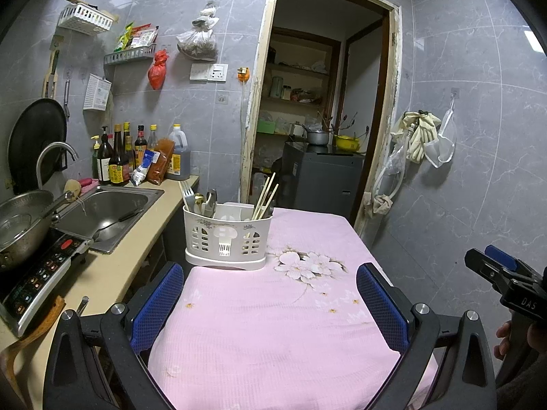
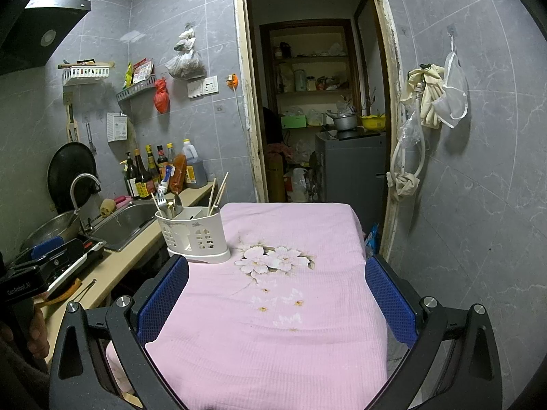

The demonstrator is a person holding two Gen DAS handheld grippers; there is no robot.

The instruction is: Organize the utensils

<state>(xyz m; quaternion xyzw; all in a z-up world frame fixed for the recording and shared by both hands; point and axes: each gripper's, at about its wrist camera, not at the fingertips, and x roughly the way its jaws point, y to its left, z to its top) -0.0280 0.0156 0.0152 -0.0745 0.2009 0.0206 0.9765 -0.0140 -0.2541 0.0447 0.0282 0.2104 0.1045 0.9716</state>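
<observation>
A white slotted utensil holder (image 1: pixel 228 239) stands at the far left of the pink-clothed table (image 1: pixel 273 324). Its left compartment holds a fork (image 1: pixel 186 193), a spoon and tongs; its right compartment holds wooden chopsticks (image 1: pixel 266 198). It also shows in the right wrist view (image 2: pixel 195 234), with chopsticks (image 2: pixel 217 193) and fork (image 2: pixel 161 203). My left gripper (image 1: pixel 270 302) is open and empty above the near part of the table, short of the holder. My right gripper (image 2: pixel 277 302) is open and empty above the cloth, to the right of the holder.
A counter (image 1: pixel 112 273) runs along the left with a steel sink (image 1: pixel 109 208), an induction cooker (image 1: pixel 37 280) bearing a wok, and sauce bottles (image 1: pixel 119 160). An open doorway (image 1: pixel 324 119) lies beyond the table. The tiled wall on the right carries hanging gloves (image 2: pixel 427 95).
</observation>
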